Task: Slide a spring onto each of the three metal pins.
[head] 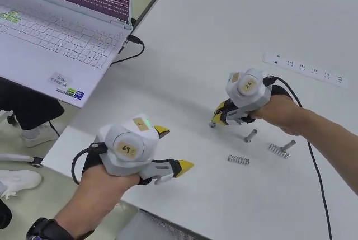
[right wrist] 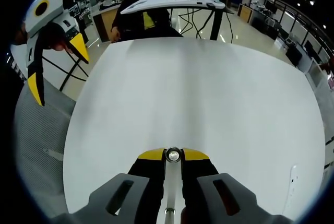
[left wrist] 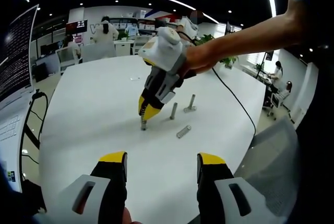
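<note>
The right gripper [head: 217, 119] has its yellow-tipped jaws pinched tight on 1 short silver metal pin [right wrist: 173, 155], whose lower end meets the white table [head: 224, 27]. Near it rests a 2nd bare silver pin [head: 250, 135], then a loose coiled steel spring [head: 238, 159], and a 3rd pin [head: 288, 145] with another spring [head: 274, 150] against it; whether it is threaded on, I cannot tell. The left gripper [head: 173, 149] hovers near the table edge, jaws spread wide, holding nothing.

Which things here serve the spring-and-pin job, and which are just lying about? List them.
Job: pin in right gripper, second pin, third pin, loose spring, another spring.
Lying about: laptop, power strip, black cable.
</note>
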Demonstrator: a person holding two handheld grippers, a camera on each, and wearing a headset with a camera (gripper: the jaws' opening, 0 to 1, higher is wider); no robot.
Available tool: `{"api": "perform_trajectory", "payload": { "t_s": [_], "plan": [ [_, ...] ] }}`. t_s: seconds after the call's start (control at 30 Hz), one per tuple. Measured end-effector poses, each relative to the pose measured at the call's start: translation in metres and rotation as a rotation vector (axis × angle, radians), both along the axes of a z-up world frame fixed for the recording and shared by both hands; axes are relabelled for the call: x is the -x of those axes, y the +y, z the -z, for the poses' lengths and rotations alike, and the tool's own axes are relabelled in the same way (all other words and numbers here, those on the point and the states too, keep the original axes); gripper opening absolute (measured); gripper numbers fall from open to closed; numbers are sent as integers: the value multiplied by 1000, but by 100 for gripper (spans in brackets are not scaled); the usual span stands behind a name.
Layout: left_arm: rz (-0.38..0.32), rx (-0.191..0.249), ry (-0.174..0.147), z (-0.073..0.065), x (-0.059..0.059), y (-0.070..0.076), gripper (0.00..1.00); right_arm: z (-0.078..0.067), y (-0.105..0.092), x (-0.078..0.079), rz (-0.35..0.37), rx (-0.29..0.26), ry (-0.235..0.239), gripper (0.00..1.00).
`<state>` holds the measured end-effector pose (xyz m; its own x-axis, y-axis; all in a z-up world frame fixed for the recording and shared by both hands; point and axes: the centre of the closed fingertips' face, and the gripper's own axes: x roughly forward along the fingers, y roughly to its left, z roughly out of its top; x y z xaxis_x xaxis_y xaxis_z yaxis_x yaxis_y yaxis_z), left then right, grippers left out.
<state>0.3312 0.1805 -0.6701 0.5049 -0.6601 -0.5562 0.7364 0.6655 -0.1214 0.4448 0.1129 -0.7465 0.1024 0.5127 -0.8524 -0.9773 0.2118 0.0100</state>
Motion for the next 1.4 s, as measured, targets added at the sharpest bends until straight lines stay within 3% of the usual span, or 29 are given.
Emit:
{"api": "perform_trajectory", "payload": {
  "t_s": [0.77,1.07,1.4],
  "plan": [
    [-3,-8,9,2,0,1,48,9,0,4,-17,16,21,12],
    [11,-12,1,-1,0,-4,48,-1,-6,9,-16,21,2,18],
    [19,-13,-14,-6,3,-7,49,-7,-21,5,28,23,-29,26]
  ]
}}
